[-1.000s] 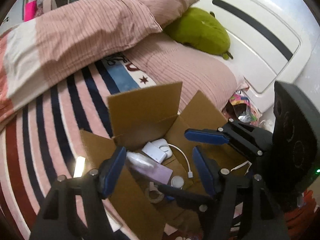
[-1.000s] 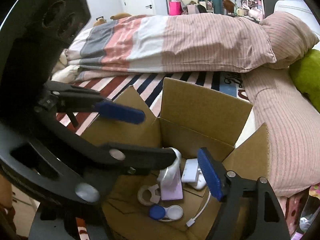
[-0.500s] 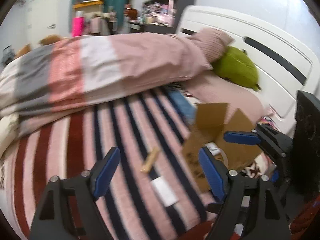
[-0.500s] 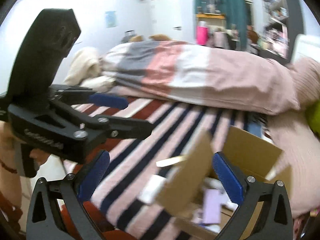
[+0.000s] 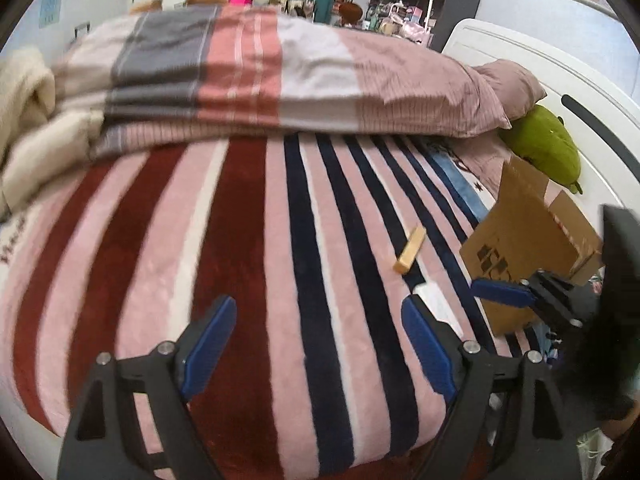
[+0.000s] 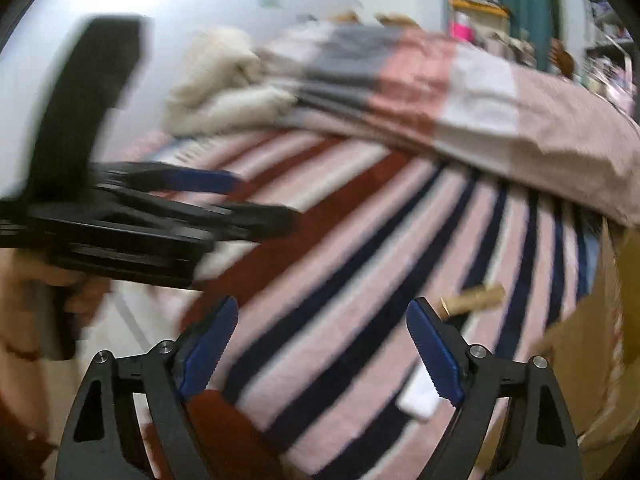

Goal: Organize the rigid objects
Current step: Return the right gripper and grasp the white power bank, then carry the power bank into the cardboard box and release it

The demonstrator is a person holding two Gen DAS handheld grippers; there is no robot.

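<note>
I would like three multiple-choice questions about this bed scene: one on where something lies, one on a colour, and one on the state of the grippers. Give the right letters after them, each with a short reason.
1. Where does the wooden block lie?
A. inside the cardboard box
B. on the striped blanket, left of the box
C. on the green plush toy

2. What colour are the pads on the gripper fingers?
A. blue
B. yellow
C. white

3. How is the left gripper?
A. shut on the block
B. shut on nothing
C. open and holding nothing

Answers:
1 B: the wooden block rests on the striped blanket, apart from the cardboard box.
2 A: the pads are blue in both views.
3 C: the left gripper has its fingers wide apart with only blanket between them; the right gripper looks the same.
</note>
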